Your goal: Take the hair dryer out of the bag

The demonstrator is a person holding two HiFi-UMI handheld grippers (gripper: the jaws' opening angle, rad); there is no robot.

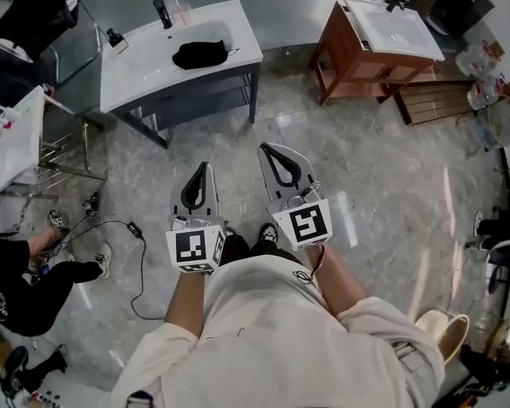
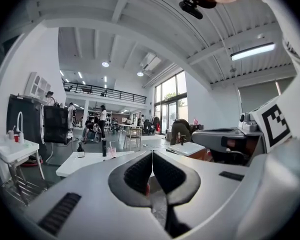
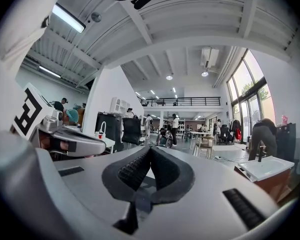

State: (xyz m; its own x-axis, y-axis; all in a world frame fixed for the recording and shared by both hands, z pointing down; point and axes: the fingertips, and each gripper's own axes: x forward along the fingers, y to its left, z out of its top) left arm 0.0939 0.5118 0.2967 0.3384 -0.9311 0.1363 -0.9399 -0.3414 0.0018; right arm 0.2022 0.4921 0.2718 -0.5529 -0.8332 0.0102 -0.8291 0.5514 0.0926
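Black bag (image 1: 200, 54) lies on washstand (image 1: 144, 62), long axis left-right; left gripper (image 1: 206, 166), right gripper (image 1: 264, 148) pressed together, empty.

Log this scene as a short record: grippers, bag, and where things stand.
left gripper: shut, empty, short of the white sink
right gripper: shut, empty, beside the left one
black bag: lying in the white sink's basin, untouched
bottle: dark, upright at the white sink's back edge
hair dryer: not visible
progress: not started

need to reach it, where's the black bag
In the head view, upper left of centre, the black bag lies in the basin of the white sink unit.
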